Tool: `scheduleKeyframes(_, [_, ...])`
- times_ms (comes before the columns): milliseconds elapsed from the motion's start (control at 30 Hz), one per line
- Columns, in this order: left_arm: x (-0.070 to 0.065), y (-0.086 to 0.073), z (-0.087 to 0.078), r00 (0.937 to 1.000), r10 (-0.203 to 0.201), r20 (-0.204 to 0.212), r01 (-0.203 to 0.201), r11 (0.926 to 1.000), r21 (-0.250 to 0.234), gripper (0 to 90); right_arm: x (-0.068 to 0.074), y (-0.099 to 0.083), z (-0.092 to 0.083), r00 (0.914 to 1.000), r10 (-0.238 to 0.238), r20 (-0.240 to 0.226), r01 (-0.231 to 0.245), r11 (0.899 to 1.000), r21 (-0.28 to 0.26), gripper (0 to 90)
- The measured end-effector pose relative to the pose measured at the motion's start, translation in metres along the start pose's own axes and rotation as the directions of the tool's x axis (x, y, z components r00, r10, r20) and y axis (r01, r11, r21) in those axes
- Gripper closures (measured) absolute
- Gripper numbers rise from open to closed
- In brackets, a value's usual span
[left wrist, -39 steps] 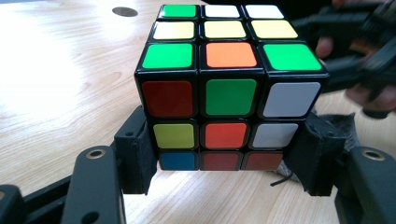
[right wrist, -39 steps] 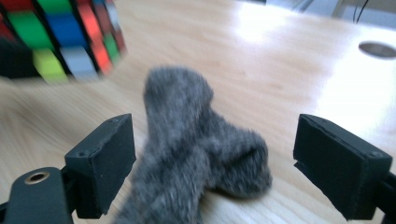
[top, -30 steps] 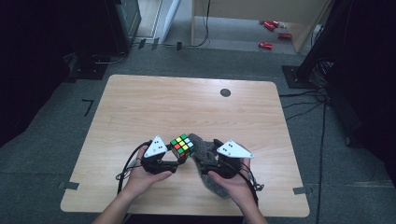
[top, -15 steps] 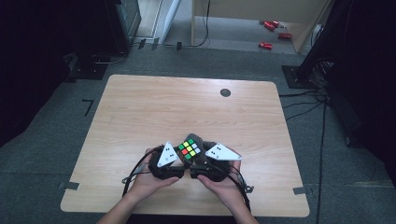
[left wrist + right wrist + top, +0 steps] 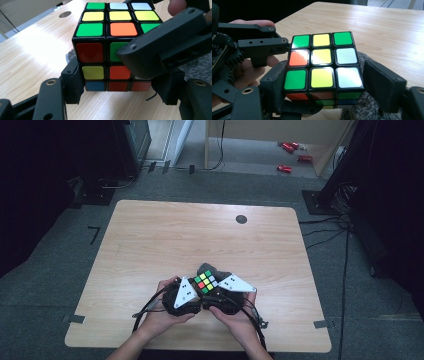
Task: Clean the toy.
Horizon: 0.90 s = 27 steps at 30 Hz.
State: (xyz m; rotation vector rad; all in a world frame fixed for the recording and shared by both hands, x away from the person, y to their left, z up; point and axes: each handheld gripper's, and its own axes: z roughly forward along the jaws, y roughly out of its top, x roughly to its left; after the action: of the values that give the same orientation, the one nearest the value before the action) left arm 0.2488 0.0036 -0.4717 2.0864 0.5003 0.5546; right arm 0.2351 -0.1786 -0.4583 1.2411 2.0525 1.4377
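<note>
Near table's front edge | cube [image 5: 205, 282] upright, seemingly turned cornerwise | no long axis

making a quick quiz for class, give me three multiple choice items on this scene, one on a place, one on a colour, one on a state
1. Where on the table is the cube?
A near the person's edge; B by the far edge; C at the far left corner.
2. What colour is the centre sticker of its top face?
A blue; B yellow; C red.
3. How is the left gripper?
A wide open; B lying unheld on the table; C shut on the cube.

Answers: A, the high view shows the cube close to the near edge. B, the middle square on top is yellow. C, both jaws press on the cube's bottom layer.
</note>
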Motion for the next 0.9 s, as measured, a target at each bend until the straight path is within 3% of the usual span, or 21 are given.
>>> scheduleKeyframes(133, [-0.001, 0.0, 0.001, 1.0, 0.001, -0.006, -0.001, 1.0, 0.001, 35.3, 0.001, -0.001, -0.001, 0.9999, -0.009, -0.007, 0.009, 1.0, -0.008, 32.6])
scheduleKeyframes(533, [0.0, -0.003, 0.0, 1.0, 0.004, 0.007, -0.004, 0.999, -0.044, 35.2, 0.002, 0.0, -0.005, 1.0, -0.004, 0.006, 0.004, 1.0, -0.023, 34.5])
scheduleKeyframes(767, [0.002, -0.005, -0.001, 0.9999, -0.005, 0.015, 0.007, 0.9967, -0.081, 34.0, 0.0, 0.002, -0.009, 0.999, 0.043, -0.014, -0.043, 0.998, -0.04, 34.6])
scheduleKeyframes(900, [0.003, -0.008, 0.0, 0.9998, -0.016, 0.008, 0.017, 0.9955, -0.093, 31.9, -0.002, 0.005, -0.014, 0.9943, 0.095, -0.049, -0.098, 0.993, -0.071, 34.6])
